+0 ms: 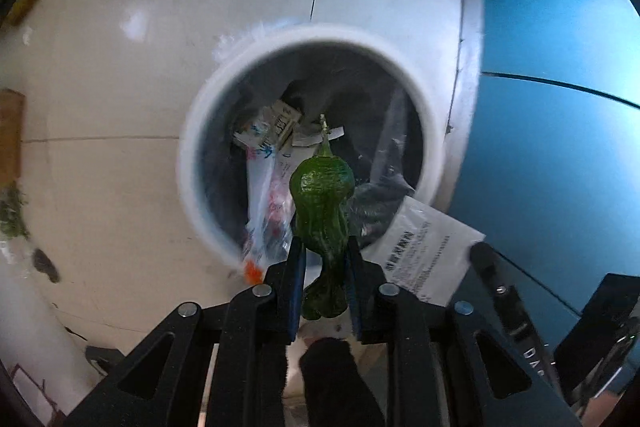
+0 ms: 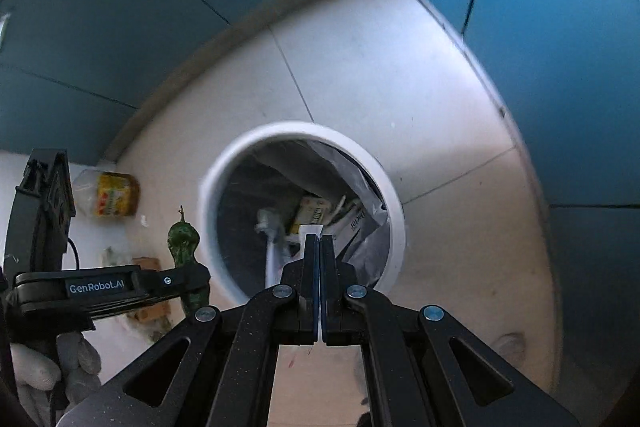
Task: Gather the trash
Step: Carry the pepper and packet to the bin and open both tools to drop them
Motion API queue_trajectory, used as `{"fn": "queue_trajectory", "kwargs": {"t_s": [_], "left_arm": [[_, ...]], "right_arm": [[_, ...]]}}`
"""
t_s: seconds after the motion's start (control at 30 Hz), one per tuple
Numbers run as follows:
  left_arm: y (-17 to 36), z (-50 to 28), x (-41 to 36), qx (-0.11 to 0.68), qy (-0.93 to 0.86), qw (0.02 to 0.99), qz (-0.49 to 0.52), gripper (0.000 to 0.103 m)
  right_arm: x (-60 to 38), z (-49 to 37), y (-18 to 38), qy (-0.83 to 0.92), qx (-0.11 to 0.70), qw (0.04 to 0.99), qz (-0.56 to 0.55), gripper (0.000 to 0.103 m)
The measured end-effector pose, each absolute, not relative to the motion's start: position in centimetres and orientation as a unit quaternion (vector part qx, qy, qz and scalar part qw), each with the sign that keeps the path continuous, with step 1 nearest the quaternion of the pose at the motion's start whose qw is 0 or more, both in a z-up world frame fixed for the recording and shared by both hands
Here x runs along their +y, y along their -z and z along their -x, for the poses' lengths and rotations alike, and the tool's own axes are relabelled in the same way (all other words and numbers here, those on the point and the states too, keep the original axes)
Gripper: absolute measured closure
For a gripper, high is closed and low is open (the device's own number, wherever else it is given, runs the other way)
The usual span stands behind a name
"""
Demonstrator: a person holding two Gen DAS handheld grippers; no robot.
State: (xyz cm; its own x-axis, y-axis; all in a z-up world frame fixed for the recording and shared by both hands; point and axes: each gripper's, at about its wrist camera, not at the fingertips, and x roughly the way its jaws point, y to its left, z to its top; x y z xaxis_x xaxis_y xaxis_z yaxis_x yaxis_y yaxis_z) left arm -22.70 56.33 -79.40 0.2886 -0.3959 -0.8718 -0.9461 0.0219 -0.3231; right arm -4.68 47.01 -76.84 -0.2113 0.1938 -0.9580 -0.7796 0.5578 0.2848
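Note:
My left gripper (image 1: 322,247) is shut on a wrinkled green pepper (image 1: 322,203), stem pointing away, held above the near rim of a round white trash bin (image 1: 192,131). The bin holds paper, wrappers and a clear plastic liner. In the right wrist view my right gripper (image 2: 320,241) is shut on a thin white paper sheet (image 2: 311,229) over the bin (image 2: 394,203); that sheet also shows in the left wrist view (image 1: 424,247). The left gripper (image 2: 188,277) and pepper (image 2: 182,237) appear left of the bin.
The bin stands on a pale tiled floor (image 1: 120,75) in a corner of blue walls (image 1: 552,131). A yellow packet in clear plastic (image 2: 114,201) lies on the floor to the left, with cardboard and green scraps (image 1: 12,215) nearby.

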Motion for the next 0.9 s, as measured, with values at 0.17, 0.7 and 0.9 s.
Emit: {"fn": "queue_trajectory", "kwargs": {"t_s": [0.17, 0.7, 0.9], "left_arm": [[83.6, 21.9, 56.5, 0.532, -0.274, 0.456, 0.659, 0.082], [70.0, 24.8, 55.0, 0.56, -0.422, 0.54, 0.465, 0.016], [62.1, 26.0, 51.6, 0.553, -0.463, 0.56, 0.408, 0.016]], "right_arm": [[47.5, 4.1, 82.1, -0.413, 0.678, 0.564, 0.224, 0.103], [46.5, 4.4, 74.9, -0.415, 0.633, 0.573, 0.313, 0.017], [45.4, 6.1, 66.9, -0.422, 0.57, 0.594, 0.38, 0.002]]}}
